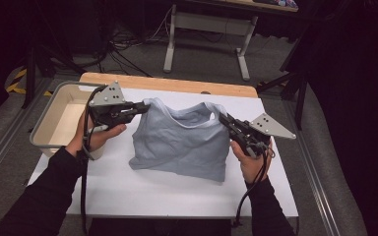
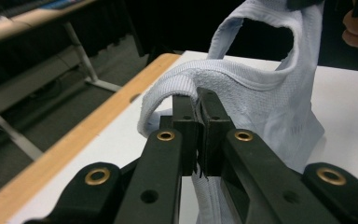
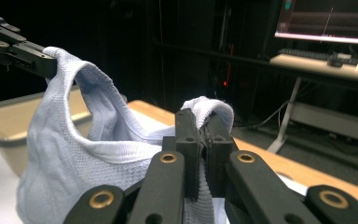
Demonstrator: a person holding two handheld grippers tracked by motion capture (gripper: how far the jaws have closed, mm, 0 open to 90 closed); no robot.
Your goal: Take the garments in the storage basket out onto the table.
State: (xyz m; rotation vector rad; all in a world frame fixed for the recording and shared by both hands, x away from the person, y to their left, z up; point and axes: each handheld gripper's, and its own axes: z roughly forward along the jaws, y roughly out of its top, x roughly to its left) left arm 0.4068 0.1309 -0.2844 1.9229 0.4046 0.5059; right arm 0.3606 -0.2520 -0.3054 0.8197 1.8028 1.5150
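**Pale blue top held up by both shoulder straps over the white table**

The pale blue top (image 1: pixel 179 140) hangs between the two grippers, its lower hem still resting on the white table (image 1: pixel 128 191) and its upper part lifted off it. The back layer of the top and whatever lies beneath its folds are hidden; the hem bunches at the near left corner, so its true outline is hard to read. In the left gripper view the top runs out of frame at the upper edge, and the far strap ends at a dark jaw and a bit of hand cut off by the corner.

The left gripper (image 1: pixel 145 105) has its jaws pressed together on the strap at the left of the top, the fabric pinched flat between the black pads. The right gripper (image 1: pixel 222 119) is clamped likewise on the strap at the right of the top, cloth looping over its tips in the right gripper view.

The fabric is a fine knit with a mesh-like, dotted texture and ribbed bands edging the neck and arm openings; it drapes softly in creases. The jaws are matte black bars with brass-coloured rivets, each gripper carrying a grey triangular plate. Left of the top stands a beige plastic bin (image 1: pixel 49 115), rectangular with rounded corners, partly covered by the left hand (image 1: pixel 98 137). Beyond the top, the table shows a wooden edge (image 1: pixel 167 83).
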